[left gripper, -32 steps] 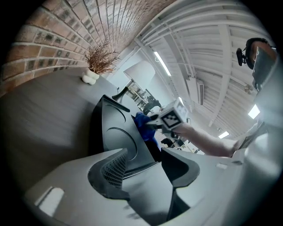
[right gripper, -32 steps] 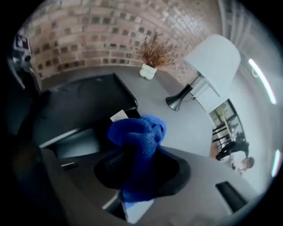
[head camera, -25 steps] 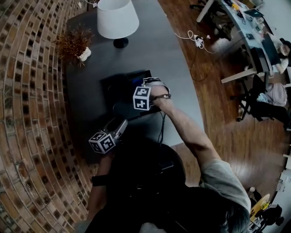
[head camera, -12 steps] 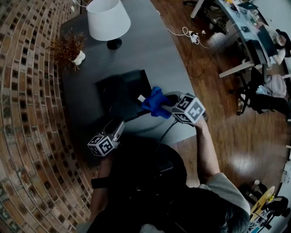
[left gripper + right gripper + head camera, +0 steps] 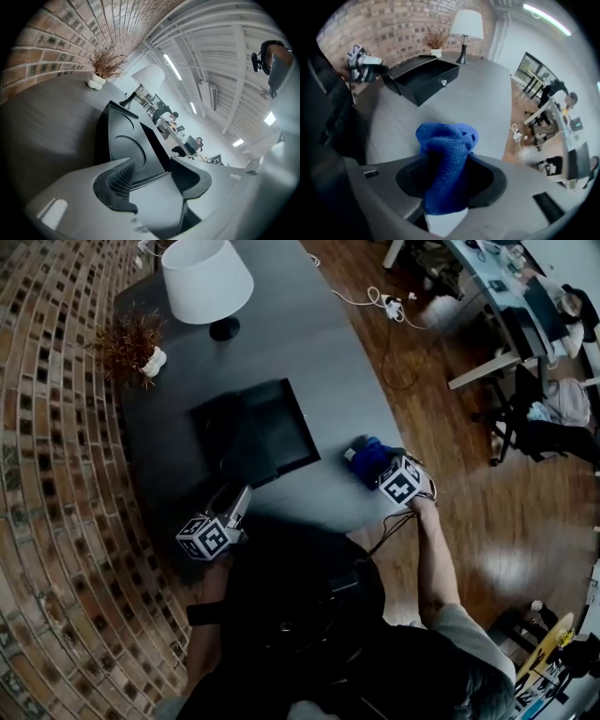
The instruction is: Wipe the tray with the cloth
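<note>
While the person (image 5: 309,634) stands at the near edge of the tabletop (image 5: 319,352), each hand holds a claw over it. The left claw (image 5: 152,176) is by the near left corner of the tabletop. It pinches the near edge of the tray (image 5: 281,423), and the black rim fills the gap between its two pads. The marker cube (image 5: 204,538) on this claw sits just this side of the tray.

The right claw (image 5: 445,176) is close to the right edge of the tabletop, not far from the near right corner. It points down. Its jaws have just been opening a bit, but the blue cloth (image 5: 368,457) is bunched up between them and touches both pads, so the claw is pinching the cloth. The loose end of the cloth pokes out past the claw, over the bare grey top. The cloth is well apart from the tray.

The tray is black and lies flat in the near half of the tabletop, between the two claws and a little farther away. It has a round dip inside.

Farther off, a small dry plant (image 5: 127,334) in a white pot (image 5: 153,360) stands by the left edge, next to the brick wall (image 5: 47,474). A lamp (image 5: 206,279) with a white shade stands near the far end. Past the right edge is a wooden floor (image 5: 469,474) with a white cable (image 5: 389,304) on it.
</note>
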The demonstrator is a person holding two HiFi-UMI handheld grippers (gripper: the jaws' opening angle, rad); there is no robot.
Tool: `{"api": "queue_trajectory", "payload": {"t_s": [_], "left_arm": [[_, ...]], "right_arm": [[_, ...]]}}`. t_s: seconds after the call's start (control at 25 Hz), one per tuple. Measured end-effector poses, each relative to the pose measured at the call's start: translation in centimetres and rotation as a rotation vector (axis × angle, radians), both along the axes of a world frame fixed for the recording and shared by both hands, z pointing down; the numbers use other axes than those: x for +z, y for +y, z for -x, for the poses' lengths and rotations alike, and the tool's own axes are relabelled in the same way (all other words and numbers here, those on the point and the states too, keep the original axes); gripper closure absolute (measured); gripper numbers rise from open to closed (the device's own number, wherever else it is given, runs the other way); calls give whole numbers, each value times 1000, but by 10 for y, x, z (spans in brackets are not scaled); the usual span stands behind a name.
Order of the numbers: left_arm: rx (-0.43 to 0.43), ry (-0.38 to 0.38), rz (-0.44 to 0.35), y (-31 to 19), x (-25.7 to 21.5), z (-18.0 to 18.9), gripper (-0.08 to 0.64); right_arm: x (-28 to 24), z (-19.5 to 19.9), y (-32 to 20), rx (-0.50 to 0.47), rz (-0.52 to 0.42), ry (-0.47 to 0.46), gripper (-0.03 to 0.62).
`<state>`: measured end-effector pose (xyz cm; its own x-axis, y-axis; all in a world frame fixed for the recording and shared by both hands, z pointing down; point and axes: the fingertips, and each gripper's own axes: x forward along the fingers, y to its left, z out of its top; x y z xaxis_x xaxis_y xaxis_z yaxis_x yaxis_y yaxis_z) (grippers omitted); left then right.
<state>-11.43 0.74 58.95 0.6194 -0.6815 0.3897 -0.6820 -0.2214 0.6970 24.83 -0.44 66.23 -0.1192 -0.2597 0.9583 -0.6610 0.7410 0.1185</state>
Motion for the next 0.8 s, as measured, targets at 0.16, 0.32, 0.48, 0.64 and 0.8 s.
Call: {"api": "queue_trajectory", "payload": {"t_s": [0.16,0.32,0.48,0.64,0.8], "left_arm": [[-25,-8,0,1,-1,9,333],[-93,-13,-31,-8,-5,28,333],[-154,-43,-37,-27,-2,48,333],[-163,-37,-8,-49,11,56,319],[-139,10,8,-55,13,54,313]], "right_arm": [[-44,3,-17,-145,-92,193,173],[-113,54,-47,-116,-226,-48,179],[-104,152,-74,101,-112,-648,235],[-19,191,-73,330,159,-713,235],[-18,218,-76,367,231,-855,307]]}}
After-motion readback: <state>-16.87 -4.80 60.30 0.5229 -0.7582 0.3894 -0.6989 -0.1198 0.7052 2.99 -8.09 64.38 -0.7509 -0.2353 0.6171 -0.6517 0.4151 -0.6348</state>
